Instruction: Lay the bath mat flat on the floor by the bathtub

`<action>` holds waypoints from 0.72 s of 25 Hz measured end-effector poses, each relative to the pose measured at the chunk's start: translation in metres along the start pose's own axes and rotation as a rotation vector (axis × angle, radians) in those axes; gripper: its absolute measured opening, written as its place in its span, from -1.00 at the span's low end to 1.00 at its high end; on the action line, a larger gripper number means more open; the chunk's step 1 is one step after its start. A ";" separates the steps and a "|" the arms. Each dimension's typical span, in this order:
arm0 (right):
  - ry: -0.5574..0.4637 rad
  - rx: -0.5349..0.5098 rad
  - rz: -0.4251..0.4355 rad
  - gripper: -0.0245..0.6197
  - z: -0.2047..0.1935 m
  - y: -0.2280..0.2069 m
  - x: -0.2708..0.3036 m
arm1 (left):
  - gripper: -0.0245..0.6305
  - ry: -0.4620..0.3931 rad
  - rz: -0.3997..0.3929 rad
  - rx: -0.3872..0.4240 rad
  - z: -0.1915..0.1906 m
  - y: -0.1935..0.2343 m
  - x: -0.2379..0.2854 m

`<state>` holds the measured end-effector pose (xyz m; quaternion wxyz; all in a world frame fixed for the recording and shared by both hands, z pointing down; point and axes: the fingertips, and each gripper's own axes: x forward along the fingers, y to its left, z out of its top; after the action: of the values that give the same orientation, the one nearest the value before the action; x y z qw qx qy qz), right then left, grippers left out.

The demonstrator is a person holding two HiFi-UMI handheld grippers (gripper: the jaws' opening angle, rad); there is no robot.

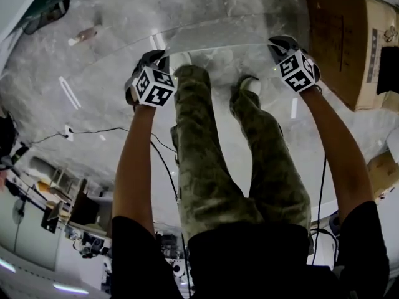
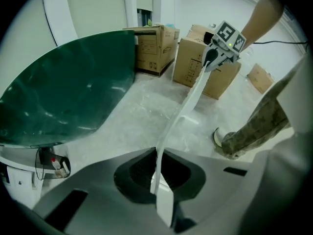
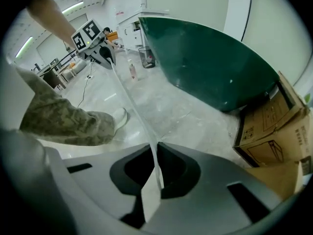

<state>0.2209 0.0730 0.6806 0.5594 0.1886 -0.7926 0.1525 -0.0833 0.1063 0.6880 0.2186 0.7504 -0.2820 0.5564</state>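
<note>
A thin, pale, see-through bath mat hangs stretched between my two grippers, above a grey marbled floor. My left gripper is shut on one corner and my right gripper is shut on the other. In the left gripper view the mat's edge runs from the closed jaws up to the right gripper. The right gripper view shows the mat running from the jaws to the left gripper. The dark green bathtub stands close beyond the mat.
Cardboard boxes stand to the right of the tub. The person's camouflage-trousered legs and white shoes are just behind the mat. A black cable and a small bottle lie on the floor to the left.
</note>
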 end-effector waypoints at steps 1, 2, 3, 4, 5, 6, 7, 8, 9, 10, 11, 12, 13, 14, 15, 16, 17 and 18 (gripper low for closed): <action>0.000 -0.009 -0.002 -0.84 -0.003 0.001 0.007 | -0.84 0.002 0.000 0.004 -0.003 -0.001 0.008; -0.001 -0.014 -0.004 -0.83 -0.004 0.000 0.014 | -0.84 0.003 0.002 0.007 -0.006 0.001 0.016; -0.004 -0.015 -0.004 -0.83 -0.004 -0.001 0.023 | -0.84 0.004 0.004 0.005 -0.009 0.003 0.023; -0.004 -0.015 -0.002 -0.83 -0.005 -0.001 0.031 | -0.84 0.006 0.004 -0.002 -0.013 0.005 0.031; 0.000 -0.013 0.002 -0.83 -0.006 0.000 0.039 | -0.84 0.010 0.001 -0.011 -0.017 0.004 0.038; 0.007 -0.011 0.006 -0.83 -0.009 0.001 0.046 | -0.84 0.014 -0.005 -0.016 -0.021 0.002 0.045; 0.014 -0.007 0.007 -0.83 -0.012 0.002 0.053 | -0.84 0.017 -0.011 -0.015 -0.025 -0.001 0.051; 0.017 -0.001 0.005 -0.83 -0.015 0.000 0.059 | -0.84 0.019 -0.016 -0.011 -0.026 -0.003 0.057; 0.013 0.001 -0.002 -0.83 -0.016 -0.004 0.064 | -0.84 0.018 -0.014 -0.007 -0.026 -0.003 0.063; 0.002 -0.001 -0.012 -0.83 -0.015 -0.009 0.067 | -0.84 0.012 -0.006 -0.006 -0.026 -0.002 0.067; -0.012 -0.011 -0.025 -0.83 -0.012 -0.014 0.069 | -0.84 0.002 0.006 -0.007 -0.025 0.000 0.070; -0.024 -0.029 -0.039 -0.83 -0.009 -0.019 0.071 | -0.84 -0.009 0.018 -0.006 -0.024 0.003 0.071; -0.034 -0.051 -0.054 -0.83 -0.005 -0.024 0.072 | -0.84 -0.018 0.029 0.000 -0.022 0.008 0.073; -0.039 -0.074 -0.068 -0.83 -0.001 -0.028 0.074 | -0.84 -0.024 0.040 0.012 -0.019 0.013 0.075; -0.044 -0.093 -0.081 -0.83 0.003 -0.034 0.076 | -0.84 -0.026 0.051 0.026 -0.015 0.020 0.077; -0.048 -0.106 -0.092 -0.83 0.007 -0.039 0.079 | -0.84 -0.028 0.063 0.039 -0.011 0.027 0.080; -0.053 -0.112 -0.103 -0.83 0.012 -0.046 0.082 | -0.84 -0.033 0.076 0.049 -0.007 0.035 0.083; -0.059 -0.117 -0.115 -0.83 0.018 -0.054 0.085 | -0.84 -0.040 0.088 0.053 -0.002 0.044 0.085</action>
<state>0.2058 0.0066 0.7563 0.5535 0.2051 -0.8043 0.0679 -0.0952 0.0595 0.7710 0.1682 0.7538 -0.3040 0.5578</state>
